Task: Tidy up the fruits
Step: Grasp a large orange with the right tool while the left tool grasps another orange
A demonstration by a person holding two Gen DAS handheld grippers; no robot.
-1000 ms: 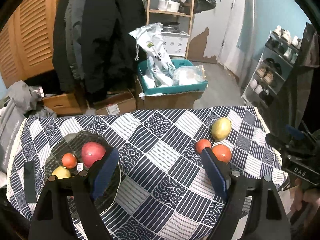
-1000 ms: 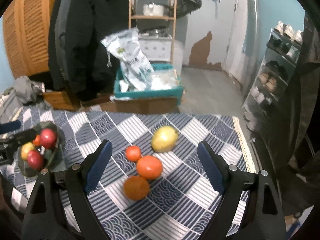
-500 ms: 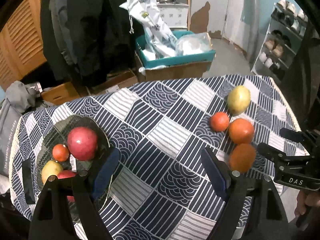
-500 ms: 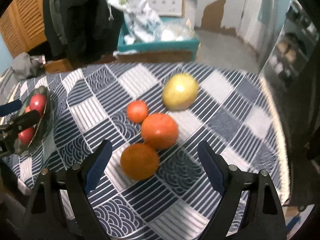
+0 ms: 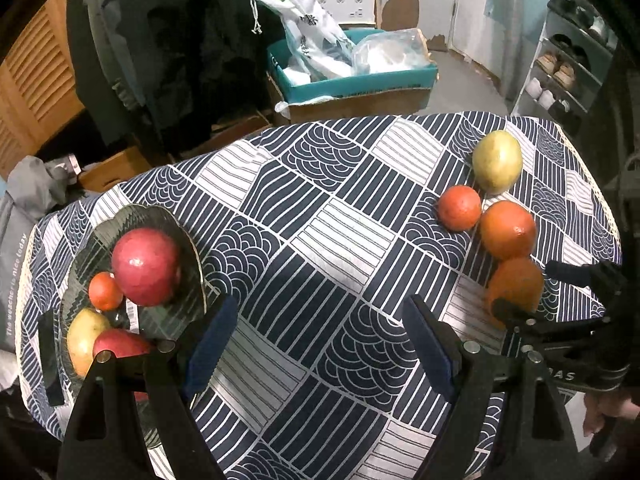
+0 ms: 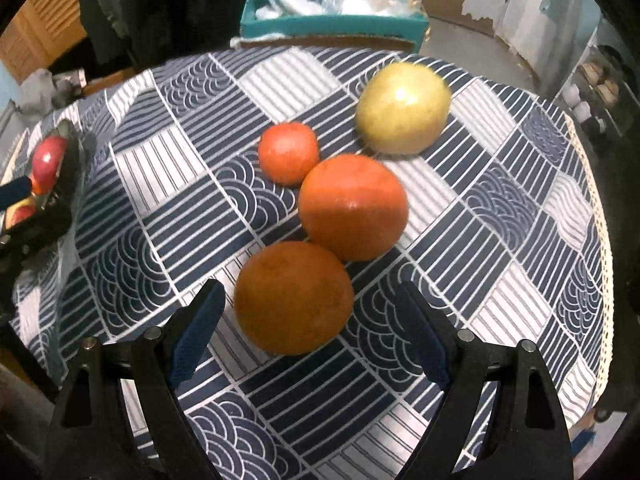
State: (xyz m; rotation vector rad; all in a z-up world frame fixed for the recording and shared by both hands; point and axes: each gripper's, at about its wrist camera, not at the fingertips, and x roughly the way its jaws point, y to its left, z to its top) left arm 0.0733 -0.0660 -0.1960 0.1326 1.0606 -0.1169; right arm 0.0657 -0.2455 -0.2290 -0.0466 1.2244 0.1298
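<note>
Now the right gripper (image 6: 310, 330) gapes around the near orange (image 6: 294, 298), untouched; the left gripper (image 5: 318, 346) hangs released

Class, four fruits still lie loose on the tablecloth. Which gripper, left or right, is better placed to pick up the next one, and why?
Right. The right gripper is open with the nearest orange between its fingers. The left gripper, also open, hovers beside the glass plate, away from the loose fruit.
</note>
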